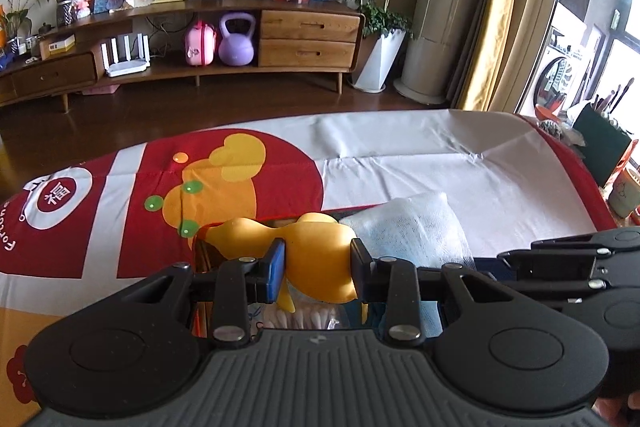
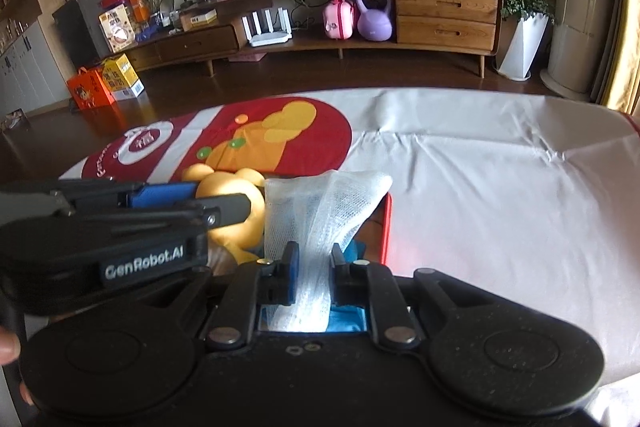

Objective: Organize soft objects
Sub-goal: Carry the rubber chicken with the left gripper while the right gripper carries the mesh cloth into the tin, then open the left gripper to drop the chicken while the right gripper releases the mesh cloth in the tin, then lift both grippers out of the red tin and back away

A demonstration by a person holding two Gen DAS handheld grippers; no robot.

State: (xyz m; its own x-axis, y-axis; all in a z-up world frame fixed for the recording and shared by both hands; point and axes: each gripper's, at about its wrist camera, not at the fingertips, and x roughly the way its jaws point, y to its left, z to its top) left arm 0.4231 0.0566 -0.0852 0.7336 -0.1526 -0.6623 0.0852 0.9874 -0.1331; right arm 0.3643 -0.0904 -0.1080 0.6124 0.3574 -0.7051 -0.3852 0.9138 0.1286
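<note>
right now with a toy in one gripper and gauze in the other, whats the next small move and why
Probably lower both a little further into the red box and only then open. The left gripper is shut on the yellow toy, the right gripper on the white gauze, and both loads hang just over the box's open top, so releasing lower should keep them inside.

Red box (image 2: 386, 227) mostly buried behind both tools, its contents unreadable, yellow toy (image 1: 316, 251) lower half blocked by the left tool (image 1: 318, 265), white mesh pouch (image 2: 320, 211) bottom hidden between the fingers.
</note>
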